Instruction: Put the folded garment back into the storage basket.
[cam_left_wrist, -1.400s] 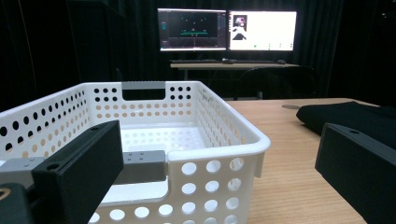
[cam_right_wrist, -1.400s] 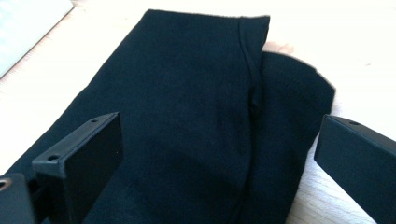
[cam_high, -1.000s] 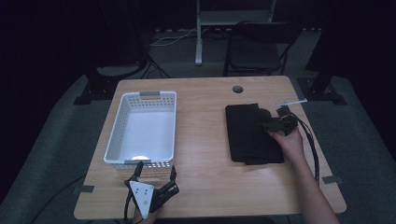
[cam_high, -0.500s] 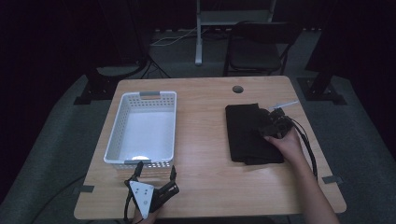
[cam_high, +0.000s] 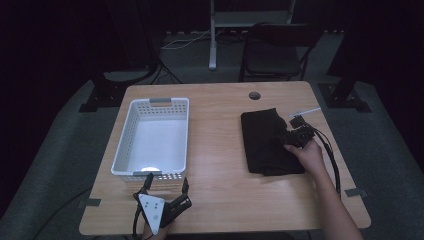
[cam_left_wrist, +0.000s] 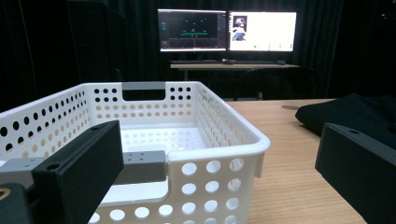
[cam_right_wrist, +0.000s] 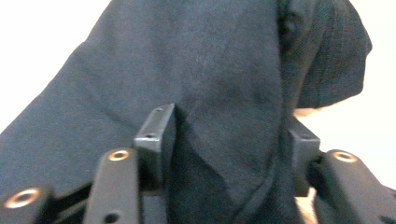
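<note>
Right gripper (cam_high: 286, 139) pinches the black cloth (cam_high: 265, 142); left gripper (cam_high: 165, 186) waits spread by the basket (cam_high: 131, 131).

The cloth lies folded on the table (cam_high: 220, 190), well to the right of the basket, and the right gripper sits at the cloth's right edge with the hand (cam_high: 306, 154) behind it. Its jaws have just been closing, and in the right gripper view a bunched fold of cloth (cam_right_wrist: 224, 93) fills the gap between them, both pads pressing into it. The left gripper is just in front of the basket's near wall, at the table's near edge, its jaws wide apart with nothing between them. In the left gripper view the white, perforated basket (cam_left_wrist: 177, 121) is close ahead, the cloth (cam_left_wrist: 355, 109) off to its right.
</note>
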